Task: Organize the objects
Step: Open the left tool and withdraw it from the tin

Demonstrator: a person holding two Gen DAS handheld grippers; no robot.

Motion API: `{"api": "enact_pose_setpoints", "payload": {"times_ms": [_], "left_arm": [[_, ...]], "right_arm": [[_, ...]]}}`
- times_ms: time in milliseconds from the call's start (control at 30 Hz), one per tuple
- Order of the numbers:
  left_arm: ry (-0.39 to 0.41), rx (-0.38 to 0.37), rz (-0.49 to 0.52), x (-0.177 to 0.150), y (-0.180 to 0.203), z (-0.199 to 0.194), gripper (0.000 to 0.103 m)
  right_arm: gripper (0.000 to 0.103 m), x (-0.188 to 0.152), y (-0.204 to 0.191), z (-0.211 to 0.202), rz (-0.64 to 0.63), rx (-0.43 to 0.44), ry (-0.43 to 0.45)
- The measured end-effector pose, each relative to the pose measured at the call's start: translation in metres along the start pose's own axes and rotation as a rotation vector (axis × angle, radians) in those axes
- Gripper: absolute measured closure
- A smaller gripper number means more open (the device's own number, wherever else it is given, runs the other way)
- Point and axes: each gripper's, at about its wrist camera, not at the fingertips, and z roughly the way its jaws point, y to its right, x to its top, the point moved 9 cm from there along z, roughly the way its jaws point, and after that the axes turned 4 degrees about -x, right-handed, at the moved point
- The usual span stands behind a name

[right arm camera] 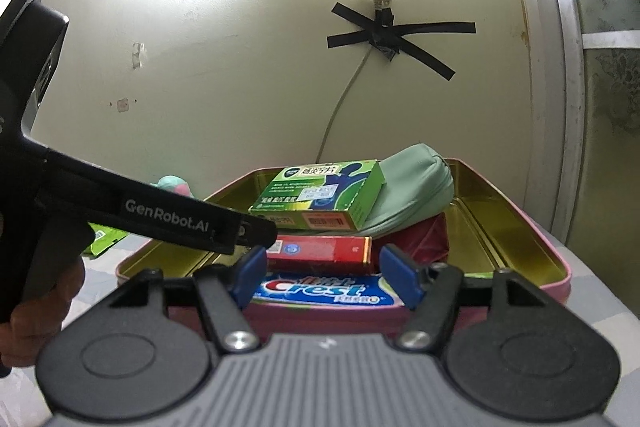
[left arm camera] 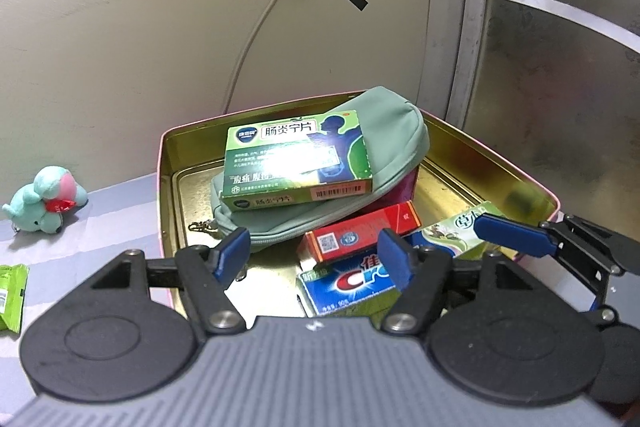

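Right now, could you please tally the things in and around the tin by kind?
Boxes: 4 (green box, red box, Crest box, herbal box)
Pouch: 1
Plush: 1
Green packet: 1
Total: 7

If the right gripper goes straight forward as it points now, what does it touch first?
Most likely the Crest toothpaste box, lying in the tin directly between the open right gripper fingers. The red box sits just behind it. Depth is uncertain.
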Motion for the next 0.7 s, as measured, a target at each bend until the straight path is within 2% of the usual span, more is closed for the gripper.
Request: {"api": "enact_pose_setpoints", "payload": {"times_ms": [100,700], "left_arm": [[0.008,0.001,0.001,-0.002,0.000,-0.006,0.027],[0.021,0.013,-0.001,-0.017,0.000,-0.037,0.023]], "right_arm": [[0.038,0.000,-0.001,-0.008,0.003,-0.005,0.005],[0.036,-0.021,-0.003,-0.042,0.086,-0.008,-0.004]]}}
